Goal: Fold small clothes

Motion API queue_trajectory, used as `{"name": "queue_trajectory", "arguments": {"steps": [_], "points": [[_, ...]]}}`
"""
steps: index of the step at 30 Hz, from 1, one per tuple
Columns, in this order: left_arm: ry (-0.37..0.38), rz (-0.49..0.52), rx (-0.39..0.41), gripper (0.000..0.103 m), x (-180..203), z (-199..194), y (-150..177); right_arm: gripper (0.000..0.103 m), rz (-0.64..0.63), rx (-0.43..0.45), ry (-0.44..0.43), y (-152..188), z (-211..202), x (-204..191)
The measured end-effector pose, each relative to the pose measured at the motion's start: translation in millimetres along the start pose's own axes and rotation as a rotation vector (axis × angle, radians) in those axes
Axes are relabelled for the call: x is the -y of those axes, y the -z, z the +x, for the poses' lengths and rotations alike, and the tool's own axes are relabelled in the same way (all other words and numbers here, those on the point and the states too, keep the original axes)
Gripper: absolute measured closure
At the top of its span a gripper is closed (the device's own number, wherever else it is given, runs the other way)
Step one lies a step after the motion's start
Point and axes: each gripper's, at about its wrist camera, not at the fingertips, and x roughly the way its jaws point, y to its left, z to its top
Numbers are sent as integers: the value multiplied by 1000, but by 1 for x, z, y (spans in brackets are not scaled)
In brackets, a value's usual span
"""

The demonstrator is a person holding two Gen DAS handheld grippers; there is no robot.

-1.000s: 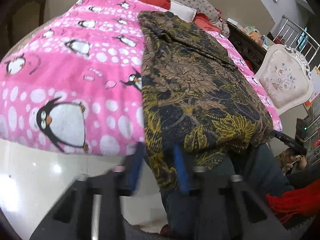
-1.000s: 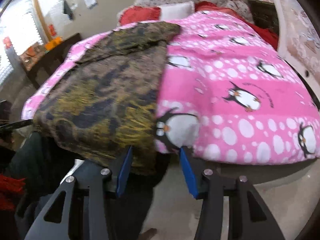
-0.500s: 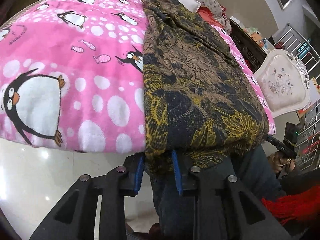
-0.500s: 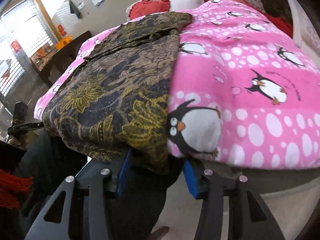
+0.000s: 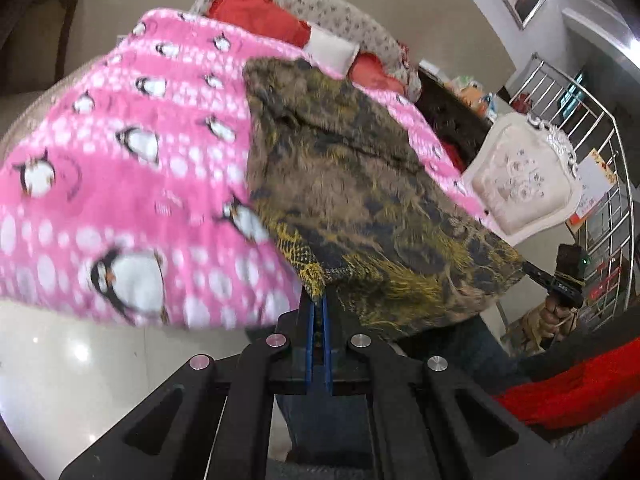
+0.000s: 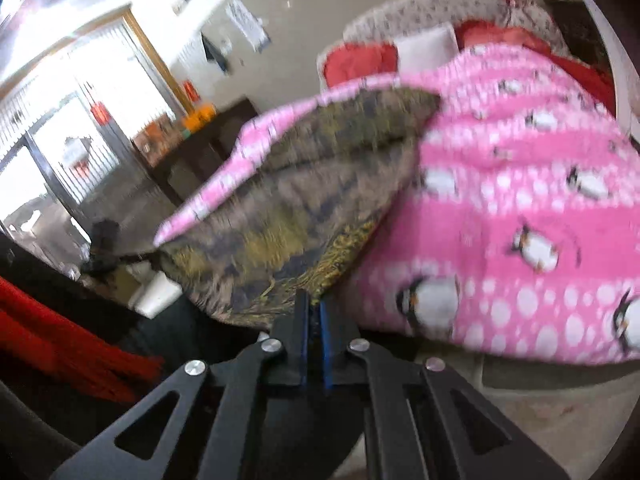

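Both grippers pinch the near hem of one garment on the bed.

Nearest, the left gripper and right gripper are each pressed together on a near corner of the brown-and-gold patterned garment; the right one's jaws have just been closing. That single garment lies lengthwise, near to far, on the pink penguin blanket. Only the left view shows the ornate white chair; only the right view shows the bright window.
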Motion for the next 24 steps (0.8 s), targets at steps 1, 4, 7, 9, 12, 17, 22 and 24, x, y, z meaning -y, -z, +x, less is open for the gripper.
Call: {"name": "queue_trajectory", "arguments": {"steps": [1, 4, 7, 9, 12, 17, 22, 24], "points": [[-4, -10, 6, 103, -4, 3, -4, 98, 10, 31, -11, -5, -4, 0], [-8, -45, -12, 103, -13, 20, -7, 98, 10, 63, -3, -14, -4, 0], [-14, -68, -49, 103, -16, 35, -4, 98, 23, 50, 17, -14, 4, 2], [-17, -76, -41, 103, -18, 33, -2, 98, 29, 56, 19, -15, 4, 4], [5, -114, 26, 103, -22, 22, -9, 98, 43, 85, 42, -20, 1, 8], [11, -110, 127, 103, -16, 17, -50, 98, 44, 141, 110, -53, 8, 16], [41, -71, 255, 103, 6, -11, -84, 98, -15, 228, 142, -93, 0, -5], [65, -43, 302, 103, 17, -32, -91, 99, -62, 275, 139, -102, -16, -22]]}}
